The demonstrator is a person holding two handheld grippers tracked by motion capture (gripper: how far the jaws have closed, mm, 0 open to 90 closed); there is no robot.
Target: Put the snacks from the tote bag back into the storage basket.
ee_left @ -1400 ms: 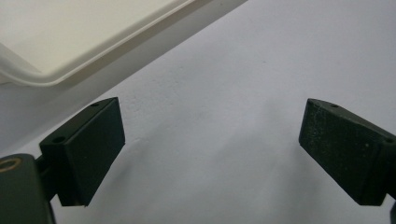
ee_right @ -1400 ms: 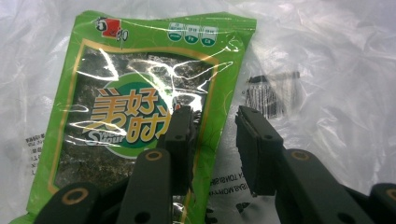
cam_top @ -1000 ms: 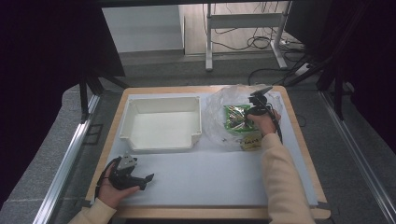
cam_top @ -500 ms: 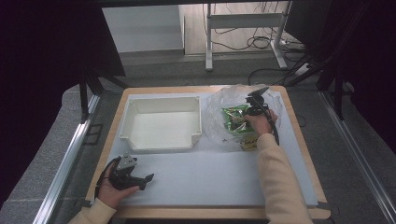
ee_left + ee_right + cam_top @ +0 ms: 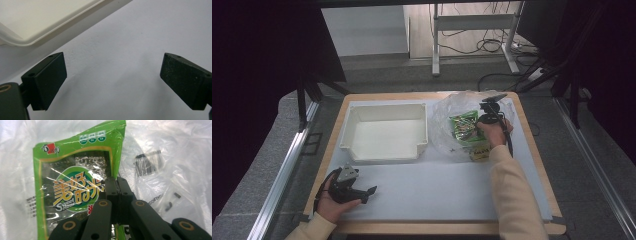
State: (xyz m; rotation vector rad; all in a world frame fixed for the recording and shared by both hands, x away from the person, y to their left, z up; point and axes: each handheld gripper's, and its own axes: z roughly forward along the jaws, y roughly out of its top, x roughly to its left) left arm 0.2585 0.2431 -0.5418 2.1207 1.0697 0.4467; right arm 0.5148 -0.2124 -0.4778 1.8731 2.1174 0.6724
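A green seaweed snack packet (image 5: 463, 126) (image 5: 75, 182) lies inside a clear plastic bag (image 5: 443, 131) (image 5: 180, 152) at the table's back right. My right gripper (image 5: 475, 124) (image 5: 116, 188) is shut, and its jaws meet at the packet's right edge, apparently pinching it through the bag. My left gripper (image 5: 369, 193) (image 5: 112, 82) rests on the white mat near the front left corner. It is open, with only bare mat between its jaws.
A white plastic tray (image 5: 384, 108) (image 5: 37, 22) stands at the back left, just beyond the left gripper. A second yellow-green packet (image 5: 481, 151) lies at the bag's near edge. The wooden table rim (image 5: 537, 165) frames the mat (image 5: 437, 190).
The right gripper and the green packet have shifted only slightly over the bag. The left gripper has stayed where it was.
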